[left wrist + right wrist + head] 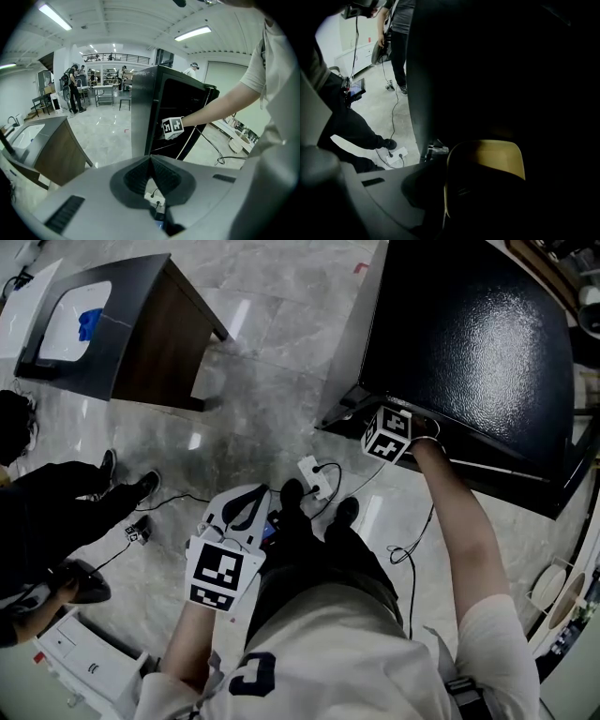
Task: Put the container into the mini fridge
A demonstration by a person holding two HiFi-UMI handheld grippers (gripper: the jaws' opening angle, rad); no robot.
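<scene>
container (pixel 485 161): pale yellow, clamped at its rim by the right gripper (pixel 443 187), against the dark mini fridge (pixel 469 343); whether it is inside, cannot tell | left gripper (pixel 151 161): jaws pressed together, empty, low by the person's waist | around: power strip (pixel 314 474) on marble floor (pixel 272 343); dark table (pixel 141 324) well apart

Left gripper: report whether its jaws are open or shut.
Shut: the left gripper shows its jaws meeting tip to tip, nothing between them.
</scene>
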